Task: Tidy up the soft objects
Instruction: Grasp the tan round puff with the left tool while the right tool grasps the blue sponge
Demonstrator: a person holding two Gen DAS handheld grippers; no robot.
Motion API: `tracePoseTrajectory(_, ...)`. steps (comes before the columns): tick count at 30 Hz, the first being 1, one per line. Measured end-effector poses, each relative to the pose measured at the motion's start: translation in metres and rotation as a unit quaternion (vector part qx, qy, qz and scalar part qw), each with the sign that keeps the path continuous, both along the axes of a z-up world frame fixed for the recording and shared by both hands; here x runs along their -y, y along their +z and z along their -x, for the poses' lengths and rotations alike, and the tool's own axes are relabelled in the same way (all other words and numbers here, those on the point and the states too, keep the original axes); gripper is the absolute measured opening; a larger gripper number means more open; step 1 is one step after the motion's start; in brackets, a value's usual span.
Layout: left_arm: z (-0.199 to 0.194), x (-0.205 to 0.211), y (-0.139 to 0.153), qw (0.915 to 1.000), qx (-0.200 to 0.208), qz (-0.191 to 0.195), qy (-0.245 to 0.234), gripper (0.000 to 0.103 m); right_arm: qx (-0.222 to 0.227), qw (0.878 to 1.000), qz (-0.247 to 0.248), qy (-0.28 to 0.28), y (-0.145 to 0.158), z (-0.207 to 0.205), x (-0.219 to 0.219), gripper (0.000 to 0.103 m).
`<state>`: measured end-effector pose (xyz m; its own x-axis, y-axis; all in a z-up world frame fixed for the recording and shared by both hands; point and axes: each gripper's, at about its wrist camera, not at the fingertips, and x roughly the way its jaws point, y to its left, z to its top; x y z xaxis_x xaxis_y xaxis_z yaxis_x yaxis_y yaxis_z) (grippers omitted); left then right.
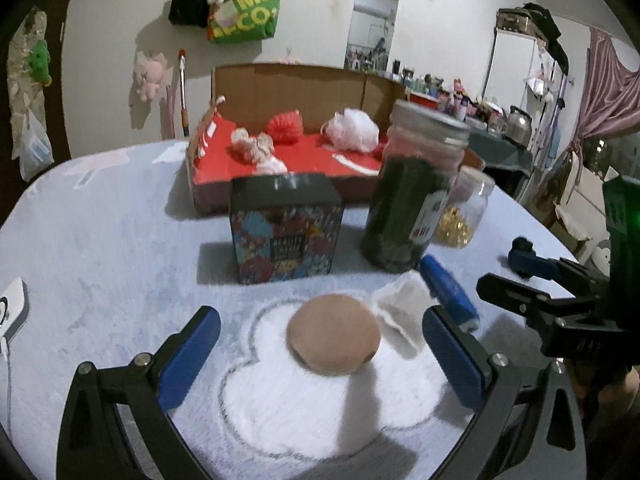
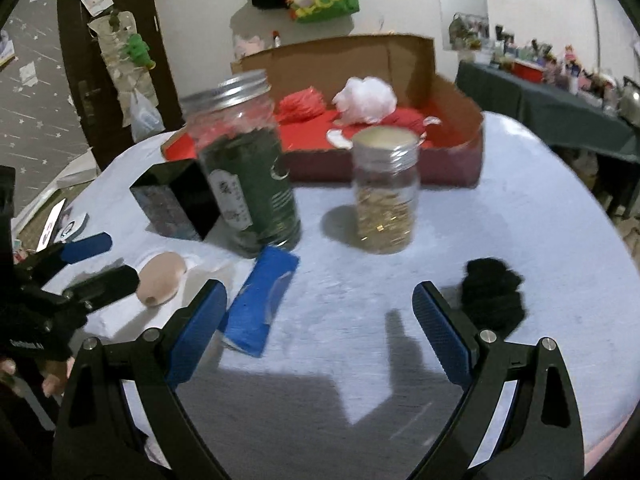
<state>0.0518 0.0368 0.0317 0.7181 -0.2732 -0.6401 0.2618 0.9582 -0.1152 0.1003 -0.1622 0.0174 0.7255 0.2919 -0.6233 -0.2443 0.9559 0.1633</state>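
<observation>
Left gripper [image 1: 320,356] with fingers spread wide, straddling a beige makeup sponge [image 1: 333,334] that lies on the counter [image 1: 120,260], neither pad touching it. Right gripper [image 2: 320,336] likewise spread, empty, over bare cloth, with a black scrunchie [image 2: 493,295] just outside its right finger. Destination judged to be the red-lined cardboard box [image 1: 280,160] behind, already holding a red mesh puff [image 1: 285,126] and a white mesh puff [image 1: 352,128]. Risks: sponge squirting out sideways if pinched off-centre; white packet [image 1: 400,314] and blue tube [image 1: 448,288], close beside the right-hand pad, caught in the closing. Tall green jar [image 1: 412,192], patterned box [image 1: 286,228] and small gold-filled jar [image 2: 384,192] blocking the path to the box; likely toppled by a low carry.
</observation>
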Motion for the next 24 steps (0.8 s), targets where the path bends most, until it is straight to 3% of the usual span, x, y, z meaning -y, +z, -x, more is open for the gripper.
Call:
tracePoseTrajectory(3, -0.003, -0.001, -0.004, 0.9998, -0.014, 0.002, -0.012, 0.1, -0.011, 1.0, -0.01, 0.01, -0.003, -0.004, -0.004, 0.093)
tracePoseTrajectory(9, -0.011, 0.006, -0.014, 0.9984, -0.037, -0.013, -0.04, 0.086, -0.045, 0.998, -0.019, 0.028, -0.015, -0.014, -0.013, 0.073)
tracePoseTrajectory(11, -0.014, 0.008, -0.019, 0.9977, -0.045, -0.021, -0.045, 0.069, -0.038, 0.999, -0.009, 0.035, -0.015, -0.013, -0.018, 0.068)
tracePoseTrajectory(13, -0.014, 0.008, -0.021, 0.9978, -0.039, -0.032, -0.043, 0.06, -0.042, 0.997, -0.017, 0.058, -0.015, -0.012, -0.022, 0.043)
tracePoseTrajectory(14, -0.014, 0.006, -0.02, 0.9978, -0.037, -0.027, -0.048, 0.051, -0.043, 0.997, -0.016, 0.067, -0.016, -0.012, -0.025, 0.034)
tracePoseTrajectory(15, -0.015, 0.005, -0.02, 0.9978, -0.039, -0.02, -0.049, 0.049, -0.043, 0.996, -0.01, 0.072, -0.016, -0.011, -0.027, 0.032)
tracePoseTrajectory(17, -0.016, 0.002, -0.018, 0.9978, -0.04, -0.011, -0.051, 0.028, -0.041, 0.996, -0.014, 0.074, -0.015, -0.01, -0.026, 0.027)
tracePoseTrajectory(20, -0.015, -0.001, -0.011, 0.9972, -0.044, 0.011, -0.06, 0.024, -0.048, 0.996, -0.034, 0.072, -0.011, -0.01, -0.017, 0.023)
tracePoseTrajectory(24, -0.009, 0.005, 0.002, 0.9968, -0.028, 0.011, -0.074, 0.023, -0.04, 0.996, -0.033, 0.071, -0.003, -0.007, -0.014, 0.02)
